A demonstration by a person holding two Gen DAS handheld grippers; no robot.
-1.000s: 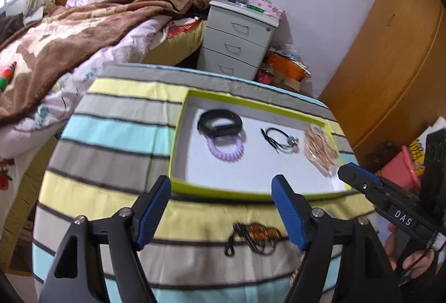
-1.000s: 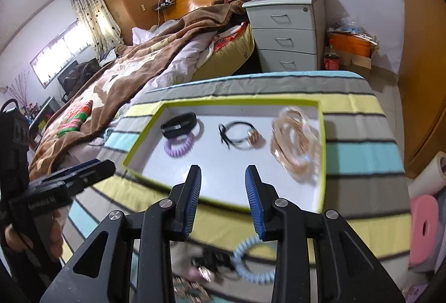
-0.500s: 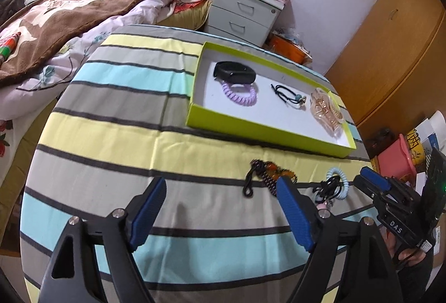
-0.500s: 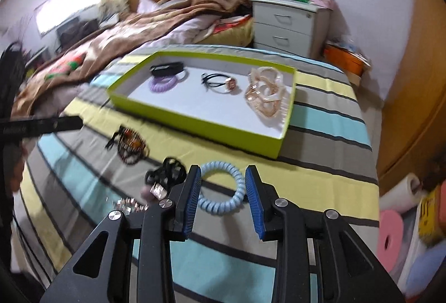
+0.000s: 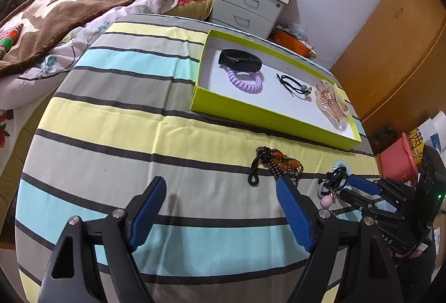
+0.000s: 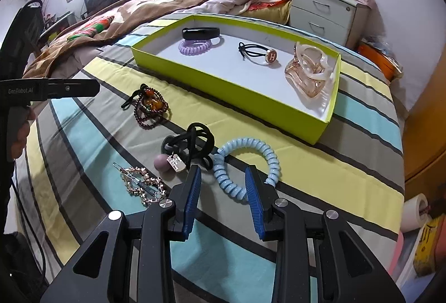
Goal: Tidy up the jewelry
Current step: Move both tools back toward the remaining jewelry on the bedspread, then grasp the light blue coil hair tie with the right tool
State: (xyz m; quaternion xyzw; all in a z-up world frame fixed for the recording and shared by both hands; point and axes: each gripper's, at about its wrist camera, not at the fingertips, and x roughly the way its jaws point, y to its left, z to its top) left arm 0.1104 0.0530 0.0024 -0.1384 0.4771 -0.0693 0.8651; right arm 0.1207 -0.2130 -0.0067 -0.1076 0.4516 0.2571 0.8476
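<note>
Gold hairpin point(image 6: 143, 185) in right view only.

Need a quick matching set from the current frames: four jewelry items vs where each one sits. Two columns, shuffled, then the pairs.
Items:
1. black band
2. light blue coil hair tie
3. brown bead bracelet
4. clear pink hair claw

Places:
A. on the striped cloth, between the right gripper's open fingers
B. in the green tray, right end
C. in the green tray, left end, against the purple coil tie
D. on the striped cloth, left of the black hair ties

Pairs: 1-C, 2-A, 3-D, 4-B
</note>
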